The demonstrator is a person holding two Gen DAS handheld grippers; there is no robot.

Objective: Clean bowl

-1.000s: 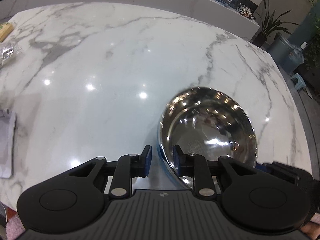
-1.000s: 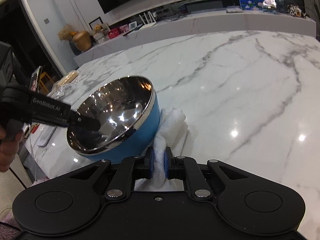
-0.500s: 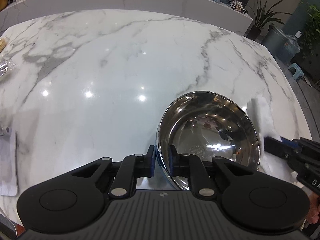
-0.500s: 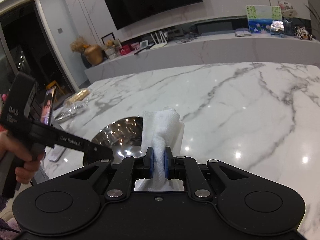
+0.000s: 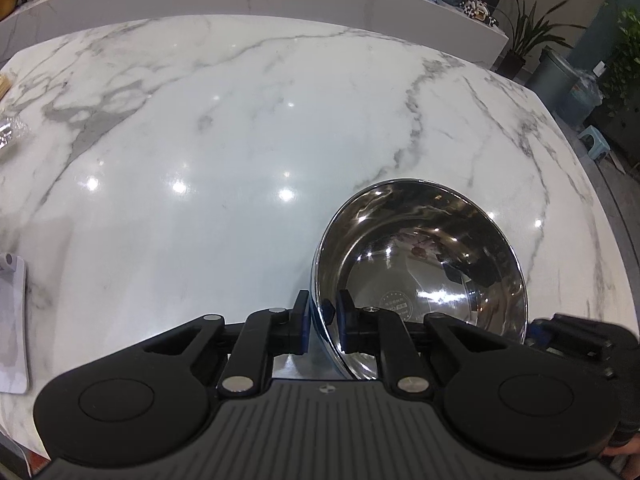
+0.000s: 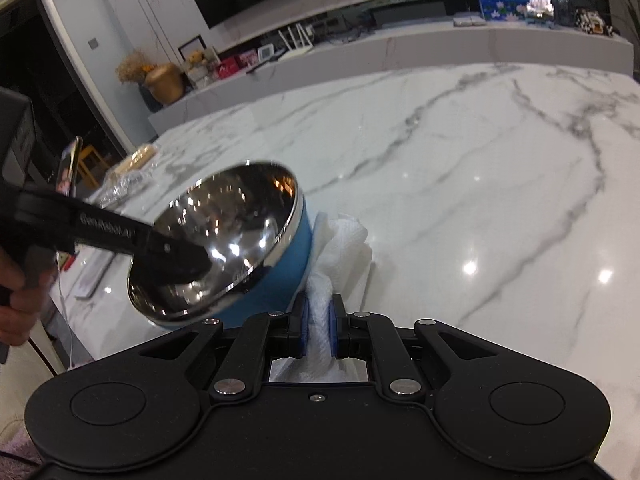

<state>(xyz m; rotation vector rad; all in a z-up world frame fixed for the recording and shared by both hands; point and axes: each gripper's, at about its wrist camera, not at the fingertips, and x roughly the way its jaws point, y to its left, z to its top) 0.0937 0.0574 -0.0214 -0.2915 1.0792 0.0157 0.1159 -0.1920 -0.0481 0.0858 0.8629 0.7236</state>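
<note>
- Two tools work over a marble bench.
- Left tool slants steeply down, clenched on the near rim of the bowl, one finger inside, one outside.
- In the right view the bowl is tilted, its blue wall touching the towel.
- Right tool, angled down, grips the white paper towel near the bowl's right side.
- A hand holds the left tool's handle at far left.

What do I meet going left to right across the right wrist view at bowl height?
Person's hand on the grip → left hand-held gripper clamped on the rim → bowl, steel inside, blue outside → white paper towel behind it, held by the right hand-held gripper → bare marble table.
</note>
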